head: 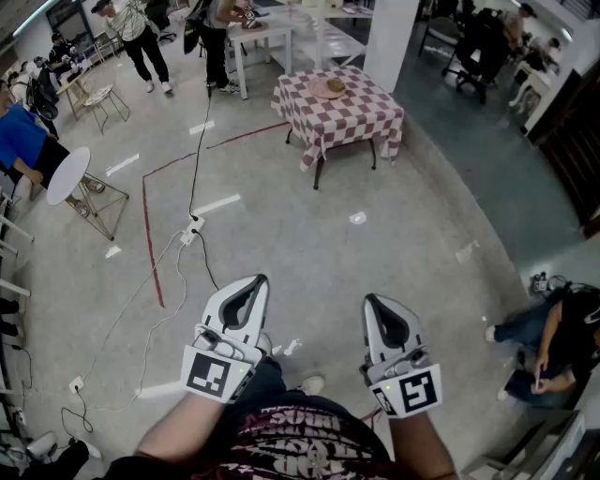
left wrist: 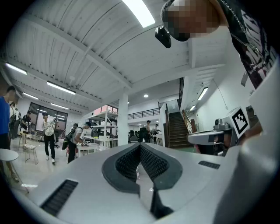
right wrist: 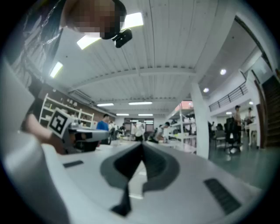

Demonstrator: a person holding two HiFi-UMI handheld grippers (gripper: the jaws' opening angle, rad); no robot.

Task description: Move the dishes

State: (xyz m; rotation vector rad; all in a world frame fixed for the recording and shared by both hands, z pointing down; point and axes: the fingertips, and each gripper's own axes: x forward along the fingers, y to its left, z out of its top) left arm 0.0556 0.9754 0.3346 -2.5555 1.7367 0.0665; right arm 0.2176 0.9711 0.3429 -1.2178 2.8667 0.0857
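Lying flat, the dish [head: 322, 91] sits on the checked table [head: 367, 111].

Grey concrete floor [head: 309, 253], polished, with red tape lines [head: 148, 234] at nine o'clock. White square pillar [head: 389, 37] at one o'clock. Bench [head: 361, 117] under a red-and-white checked cloth at twelve, just beside the pillar. Round white side table [head: 67, 175] at ten. White panelled ceiling [left wrist: 65, 43]; strip lights [left wrist: 139, 12] lit. Staircase [left wrist: 177, 131] at the far wall.
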